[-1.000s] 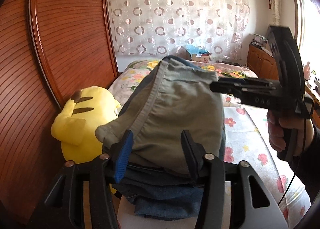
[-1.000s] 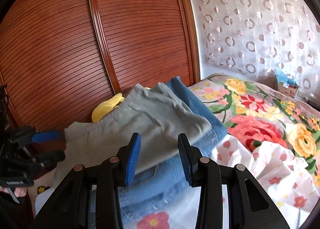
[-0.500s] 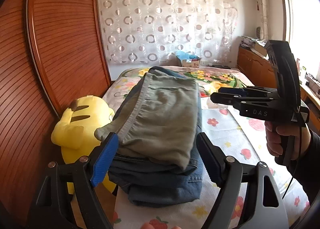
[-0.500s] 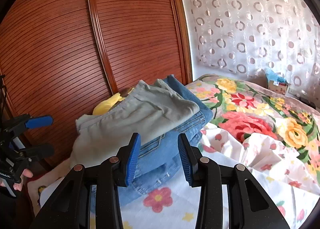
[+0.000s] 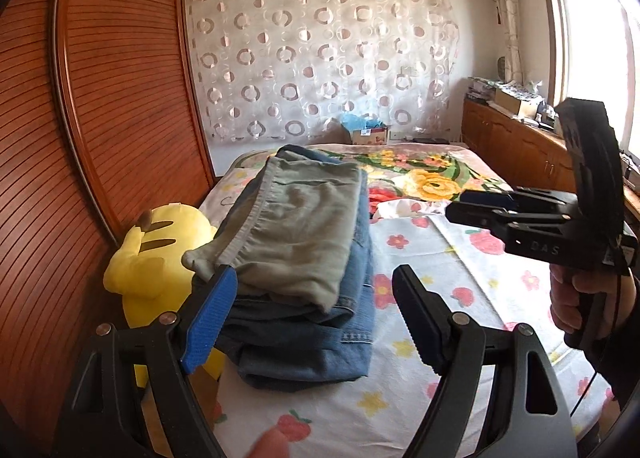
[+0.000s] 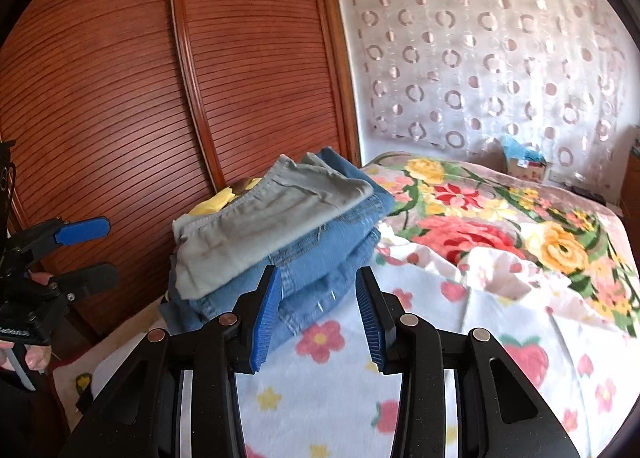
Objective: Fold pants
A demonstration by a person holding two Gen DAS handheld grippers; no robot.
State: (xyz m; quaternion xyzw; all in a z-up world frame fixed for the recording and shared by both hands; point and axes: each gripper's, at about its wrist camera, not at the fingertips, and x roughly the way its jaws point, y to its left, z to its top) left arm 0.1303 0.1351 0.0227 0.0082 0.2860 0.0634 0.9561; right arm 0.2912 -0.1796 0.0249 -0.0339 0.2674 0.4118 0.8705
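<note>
Here, the folded grey-green pants (image 5: pixel 304 230) lie on top of a folded stack of blue jeans (image 5: pixel 320 338), the whole pile resting on the flowered bedspread (image 5: pixel 460 298) near the bed's edge beside the wooden slatted wardrobe (image 5: pixel 120 118). In the left wrist view the pile sits at about 11 o'clock from the left gripper (image 5: pixel 314 322), whose jaws are spread wide and hold nothing; its blue pad (image 5: pixel 212 318) overlaps the near corner of the pants in the view, though contact cannot be told. The right gripper (image 6: pixel 316 314) is released too, its jaws apart over the bedspread with the jeans at its 11 o'clock. A yellow plush toy (image 5: pixel 156 258) sits just beside the pile, at 9 o'clock. A patterned curtain (image 5: pixel 320 70) hangs at 12 o'clock.
</note>
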